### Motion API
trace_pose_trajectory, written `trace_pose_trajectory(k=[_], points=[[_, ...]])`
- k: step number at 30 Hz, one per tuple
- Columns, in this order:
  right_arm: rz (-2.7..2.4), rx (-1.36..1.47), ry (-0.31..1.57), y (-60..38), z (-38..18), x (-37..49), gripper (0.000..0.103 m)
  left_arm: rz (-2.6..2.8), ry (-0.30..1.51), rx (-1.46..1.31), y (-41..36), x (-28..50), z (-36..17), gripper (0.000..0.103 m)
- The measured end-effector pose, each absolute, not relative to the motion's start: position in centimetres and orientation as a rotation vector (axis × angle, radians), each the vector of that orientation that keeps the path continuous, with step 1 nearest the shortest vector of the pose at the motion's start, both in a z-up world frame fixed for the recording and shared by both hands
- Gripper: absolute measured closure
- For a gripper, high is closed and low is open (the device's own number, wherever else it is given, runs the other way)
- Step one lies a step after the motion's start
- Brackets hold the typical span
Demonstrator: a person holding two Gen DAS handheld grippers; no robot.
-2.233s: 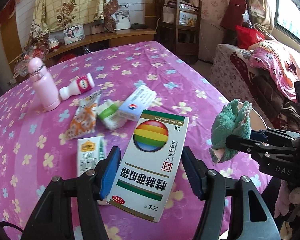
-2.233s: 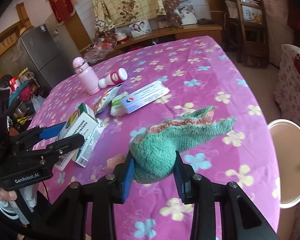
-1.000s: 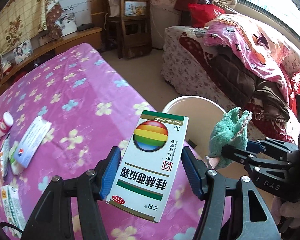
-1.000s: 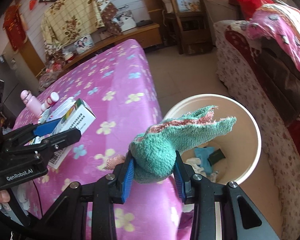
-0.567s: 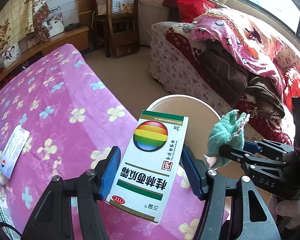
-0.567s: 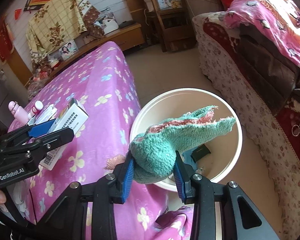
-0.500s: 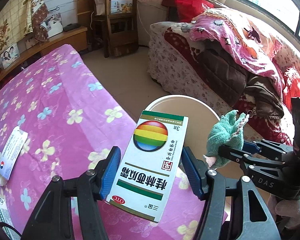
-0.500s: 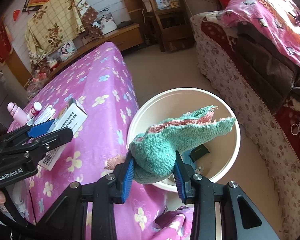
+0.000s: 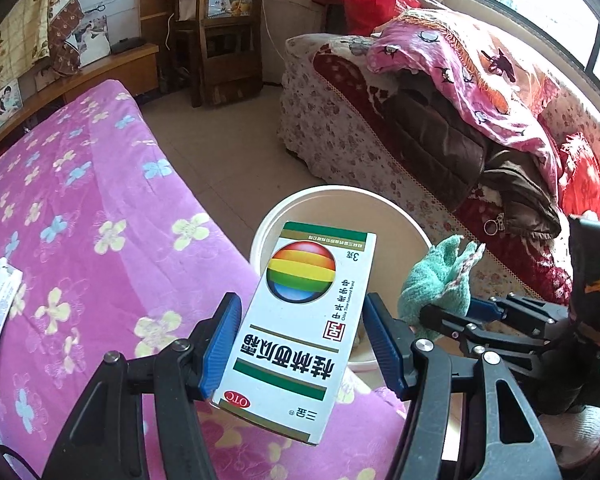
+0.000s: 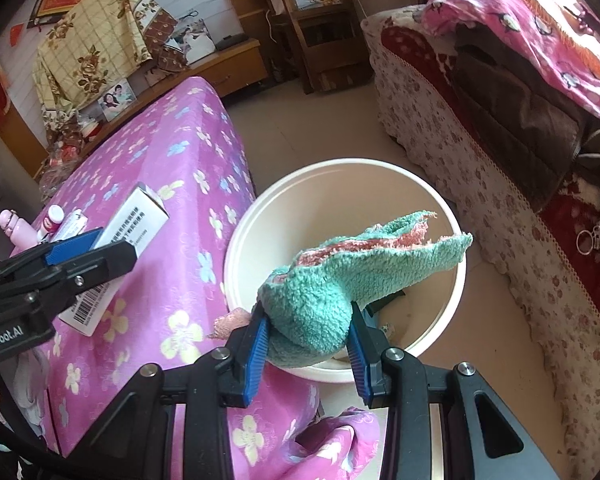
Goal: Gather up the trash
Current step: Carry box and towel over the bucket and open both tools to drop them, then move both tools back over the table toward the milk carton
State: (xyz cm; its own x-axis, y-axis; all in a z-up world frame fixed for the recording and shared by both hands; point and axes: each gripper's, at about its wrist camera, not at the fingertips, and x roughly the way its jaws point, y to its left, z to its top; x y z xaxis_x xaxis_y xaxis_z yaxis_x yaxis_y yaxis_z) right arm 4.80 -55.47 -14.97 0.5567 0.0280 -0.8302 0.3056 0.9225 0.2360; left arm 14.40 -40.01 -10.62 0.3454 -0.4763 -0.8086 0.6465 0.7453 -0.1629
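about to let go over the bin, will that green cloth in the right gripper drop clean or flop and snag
The green cloth looks soft and floppy: its free end droops past the right gripper, bunched between the pads. Probably light, so it may fall slowly. The fuzzy pile might cling briefly to a ribbed pad. It hangs over the white bin, so it should land inside.
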Motion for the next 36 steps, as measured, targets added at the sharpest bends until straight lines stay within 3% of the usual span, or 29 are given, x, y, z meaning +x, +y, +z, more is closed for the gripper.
trace_pose_trajectory(k=[18, 22, 36], points=[[-0.21, 0.439, 1.025, -57.3, -18.3, 5.4, 0.059, -0.758, 0.971, 0.186, -41.4, 15.1, -11.7, 0.039], [-0.206, 0.463, 1.021, -57.6, -18.4, 5.4, 0.045, -0.755, 0.976, 0.187, -41.2, 15.2, -11.7, 0.034], [-0.194, 0.461, 1.024, -56.9, -18.1, 5.1, 0.044, -0.731, 0.961, 0.185, -40.0, 15.1, -11.5, 0.031]])
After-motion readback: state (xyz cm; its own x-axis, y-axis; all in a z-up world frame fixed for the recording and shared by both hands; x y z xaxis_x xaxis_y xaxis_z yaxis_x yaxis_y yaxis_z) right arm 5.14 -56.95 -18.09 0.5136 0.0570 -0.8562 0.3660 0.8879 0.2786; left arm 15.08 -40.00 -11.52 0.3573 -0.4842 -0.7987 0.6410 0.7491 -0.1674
